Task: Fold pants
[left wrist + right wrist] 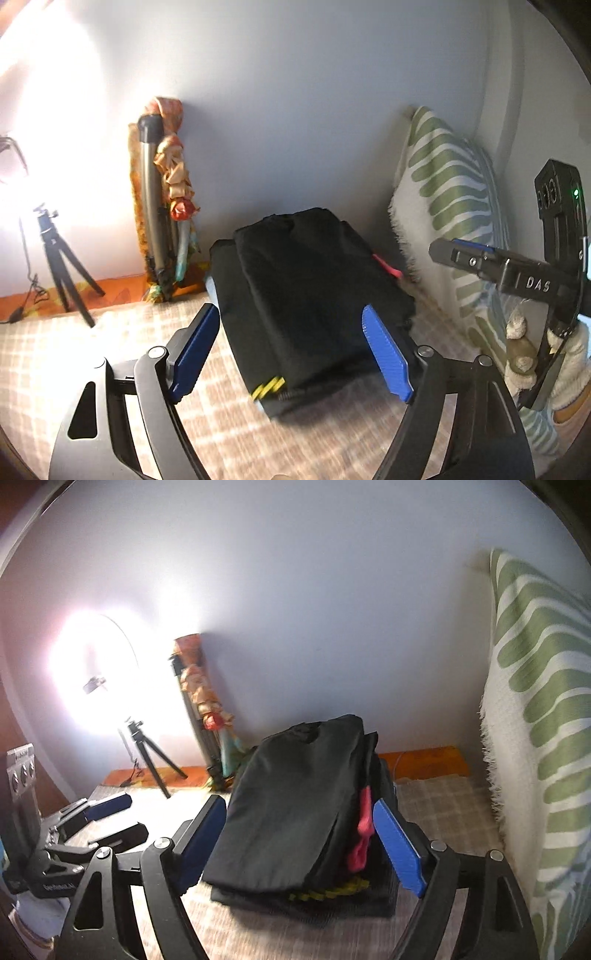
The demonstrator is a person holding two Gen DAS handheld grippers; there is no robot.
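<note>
The black pants (310,302) lie folded into a compact stack on the checked bed cover, with yellow markings at the near edge and a pink strip on the right side. In the right wrist view the stack (295,805) shows several layers, with pink and yellow showing at its right edge. My left gripper (291,354) is open, its blue fingers either side of the stack's near end, not pressing it. My right gripper (301,845) is open, fingers flanking the stack. The right gripper also shows at the right of the left wrist view (480,258), and the left gripper at the left of the right wrist view (110,816).
A green-striped cushion (443,192) leans on the wall at right. A folded tripod wrapped in patterned cloth (162,206) leans on the wall. A small black tripod (59,266) stands by a bright lamp (99,679). An orange headboard edge (421,760) runs behind the bed.
</note>
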